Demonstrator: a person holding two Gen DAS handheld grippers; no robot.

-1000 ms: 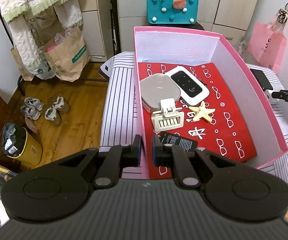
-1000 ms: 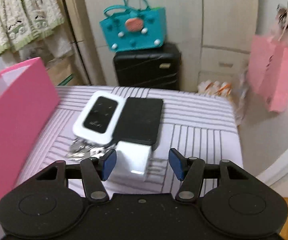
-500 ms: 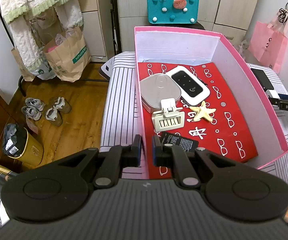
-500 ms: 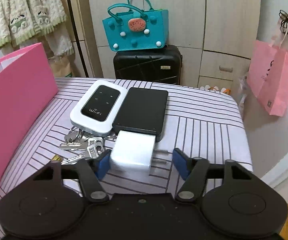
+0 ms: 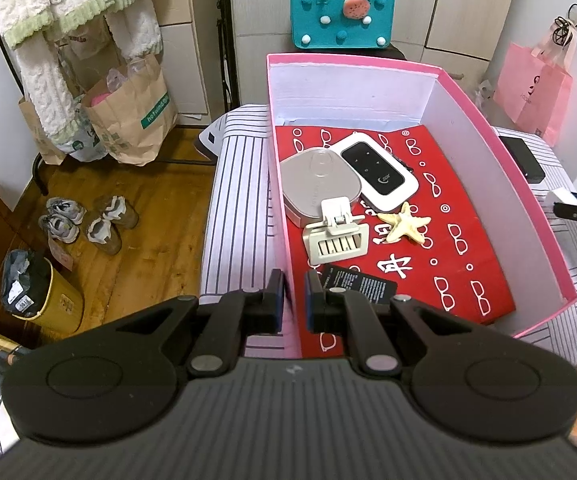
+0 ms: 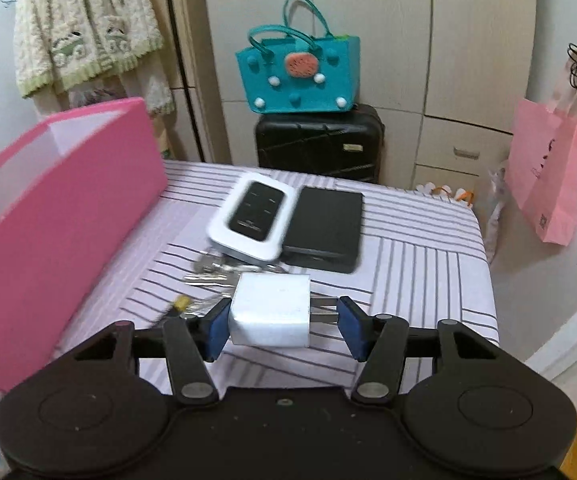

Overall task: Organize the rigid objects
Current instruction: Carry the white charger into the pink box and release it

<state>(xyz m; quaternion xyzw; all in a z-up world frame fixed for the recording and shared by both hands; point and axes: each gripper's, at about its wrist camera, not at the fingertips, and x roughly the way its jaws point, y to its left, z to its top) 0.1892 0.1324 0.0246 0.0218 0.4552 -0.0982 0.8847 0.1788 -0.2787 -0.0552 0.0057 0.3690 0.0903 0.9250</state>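
Note:
My left gripper (image 5: 293, 300) is shut on the near left wall of the pink box (image 5: 528, 200). On the box's red lining lie a grey rounded case (image 5: 320, 188), a white pocket router (image 5: 378, 172), a starfish (image 5: 402, 224), a beige clip (image 5: 336, 236) and a black card (image 5: 360, 284). My right gripper (image 6: 283, 328) is shut on the white charger (image 6: 270, 312): one pad is on its body, the other on its prongs. Behind it on the striped table lie a second white router (image 6: 252, 220), a black power bank (image 6: 324, 232) and keys (image 6: 216, 272). The pink box (image 6: 60, 220) stands to the left.
A teal bag (image 6: 296, 76) sits on a black suitcase (image 6: 320, 144) behind the table. A pink paper bag (image 6: 548, 184) hangs at the right, past the table's edge. Shoes (image 5: 84, 220) and a yellow bin (image 5: 36, 292) are on the wooden floor to the left.
The right gripper's jaws narrowed onto the white charger and it drew back with it; the router, power bank and keys now lie farther off. The left gripper has not moved.

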